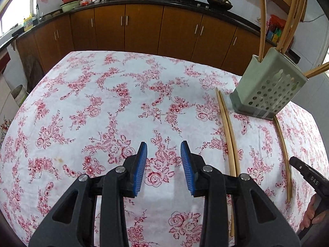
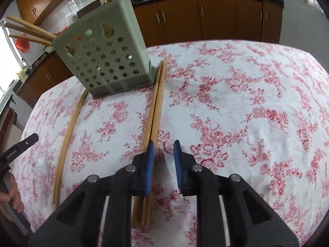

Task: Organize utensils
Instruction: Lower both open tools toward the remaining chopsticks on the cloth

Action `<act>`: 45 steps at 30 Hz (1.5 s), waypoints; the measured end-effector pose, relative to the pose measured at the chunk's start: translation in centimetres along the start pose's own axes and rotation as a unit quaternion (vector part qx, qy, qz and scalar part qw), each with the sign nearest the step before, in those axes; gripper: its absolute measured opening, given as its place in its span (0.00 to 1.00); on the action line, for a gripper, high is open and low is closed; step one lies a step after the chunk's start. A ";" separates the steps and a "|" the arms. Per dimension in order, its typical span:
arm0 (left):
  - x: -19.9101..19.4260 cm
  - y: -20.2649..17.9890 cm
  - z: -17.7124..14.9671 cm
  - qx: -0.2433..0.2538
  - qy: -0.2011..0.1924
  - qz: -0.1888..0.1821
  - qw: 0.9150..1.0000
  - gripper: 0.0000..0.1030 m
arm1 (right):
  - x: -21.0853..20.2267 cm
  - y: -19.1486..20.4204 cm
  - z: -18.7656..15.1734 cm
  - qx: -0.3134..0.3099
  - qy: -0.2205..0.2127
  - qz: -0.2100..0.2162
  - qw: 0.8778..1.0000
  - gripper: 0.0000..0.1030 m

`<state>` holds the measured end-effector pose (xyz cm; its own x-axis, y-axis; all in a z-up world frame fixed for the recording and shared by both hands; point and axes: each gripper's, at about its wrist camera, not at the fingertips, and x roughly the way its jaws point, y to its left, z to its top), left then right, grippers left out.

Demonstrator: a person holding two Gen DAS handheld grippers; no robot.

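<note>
The left gripper (image 1: 163, 152) is being held over the flowered cloth (image 1: 102, 113) of the worktop, its blue fingers (image 1: 141, 164) spread with only cloth between them. In the left wrist view, a pair of chopsticks (image 1: 228, 135) is lying flat on the cloth to the right of these fingers, well apart from them, and a second pair (image 1: 284, 154) is lying farther right. A grey-green perforated holder (image 1: 267, 90) is standing beyond both pairs, with further chopsticks (image 1: 262, 20) leaning out of its top.

The right gripper (image 2: 163, 146) is being held low over the cloth (image 2: 246, 103), its fingers (image 2: 177, 162) also spread and pinching nothing. One pair of chopsticks (image 2: 157, 103) is running from beside the holder's (image 2: 102, 57) base toward the camera and passing beneath the left-hand finger; whether it is being touched cannot be told. The other pair (image 2: 67, 135) is lying well to the left.
</note>
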<state>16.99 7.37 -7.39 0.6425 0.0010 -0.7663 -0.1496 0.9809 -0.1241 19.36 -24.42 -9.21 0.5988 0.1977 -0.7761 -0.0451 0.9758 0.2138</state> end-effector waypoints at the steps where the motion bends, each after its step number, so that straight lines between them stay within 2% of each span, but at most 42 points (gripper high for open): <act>1: 0.1 0.0 0.0 0.000 0.001 0.000 1.000 0.34 | 0.0 0.0 0.0 -0.001 -0.001 -0.002 1.000 0.13; 2: 0.1 0.0 0.0 0.000 0.002 -0.001 1.000 0.34 | 0.3 -0.1 0.0 -0.002 0.005 -0.008 1.000 0.07; 5: 0.2 -0.1 -0.1 0.001 0.004 -0.002 1.000 0.34 | 0.3 -0.6 -0.2 -0.002 -0.003 -0.011 1.000 0.02; 9: 0.4 -0.4 -0.2 0.003 0.007 -0.006 1.000 0.34 | 0.4 -1.0 -0.2 0.006 -0.008 -0.020 1.000 0.02; 14: 0.4 -1.1 -0.4 0.009 0.010 -0.013 1.000 0.34 | -0.2 -0.3 -0.3 0.010 -0.010 0.021 1.000 0.10; 16: 0.4 -1.3 -0.5 0.011 0.011 -0.015 1.000 0.34 | 0.0 0.3 -0.4 0.000 -0.006 0.019 1.000 0.13; 25: 0.1 -2.2 -0.8 0.023 0.012 -0.027 0.999 0.34 | 0.0 0.3 -0.3 0.005 -0.012 0.023 1.000 0.13; 30: 0.1 -2.8 -1.0 0.029 0.014 -0.039 0.999 0.34 | 0.7 1.0 -0.7 -0.021 -0.002 0.007 1.000 0.13; 33: 0.1 -3.4 -1.4 0.036 0.018 -0.054 0.998 0.34 | 0.7 1.5 -0.9 -0.038 -0.008 -0.016 0.999 0.08; 37: 0.2 -4.6 -2.0 0.055 0.021 -0.072 0.996 0.34 | 0.4 -0.5 -0.7 -0.009 -0.022 -0.058 0.998 0.08; 41: 0.2 -6.2 -2.7 0.086 0.024 -0.084 0.992 0.33 | -0.1 -2.9 -0.4 0.023 -0.023 -0.064 0.997 0.08; 45: 0.5 -7.3 -3.3 0.114 0.029 -0.075 0.990 0.25 | -0.3 -3.1 -0.5 0.018 -0.025 -0.067 0.997 0.08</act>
<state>15.94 -0.39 -8.97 0.5995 -0.1517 -0.7859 0.1220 0.9877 -0.0976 18.92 -27.47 -9.96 0.6367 0.0601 -0.7688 0.0667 0.9889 0.1326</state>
